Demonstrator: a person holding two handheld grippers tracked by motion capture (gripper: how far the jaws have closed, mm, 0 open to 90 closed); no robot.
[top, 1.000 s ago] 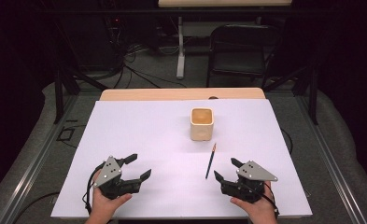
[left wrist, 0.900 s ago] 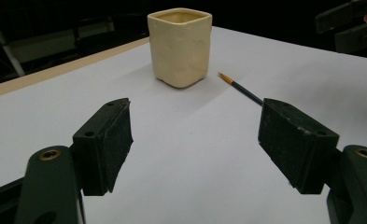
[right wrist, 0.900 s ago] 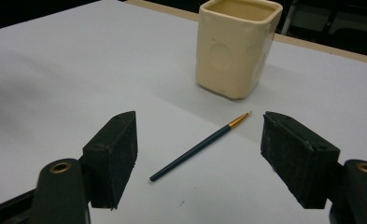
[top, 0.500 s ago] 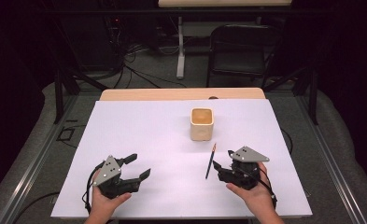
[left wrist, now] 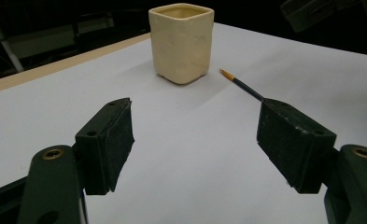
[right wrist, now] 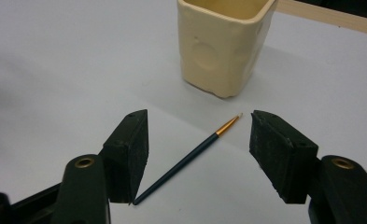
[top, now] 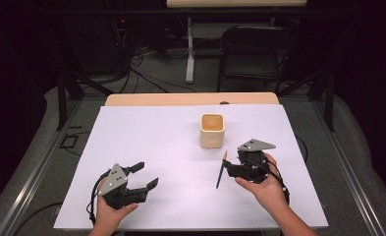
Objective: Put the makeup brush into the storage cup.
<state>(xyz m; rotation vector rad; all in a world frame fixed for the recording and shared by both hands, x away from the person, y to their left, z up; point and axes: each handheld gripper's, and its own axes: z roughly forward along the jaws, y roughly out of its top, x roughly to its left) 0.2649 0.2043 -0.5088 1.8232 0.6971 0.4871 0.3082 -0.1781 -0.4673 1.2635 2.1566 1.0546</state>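
Here the right claw (right wrist: 197, 140), jaws just closing yet apart, straddles the thin dark-handled paintbrush (right wrist: 190, 157) untouched; left claw (left wrist: 195, 140) gapes empty.

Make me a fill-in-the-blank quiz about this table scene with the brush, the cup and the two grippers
1. The thin paintbrush lies flat on the white ____ that covers the table.
2. The cream cup stands ____, its opening facing up.
3. The right gripper has its jaws to either side of the ____, not yet pressing on it.
4. The left gripper has its jaws ____, with nothing between them.

Missing words: sheet; upright; paintbrush; open
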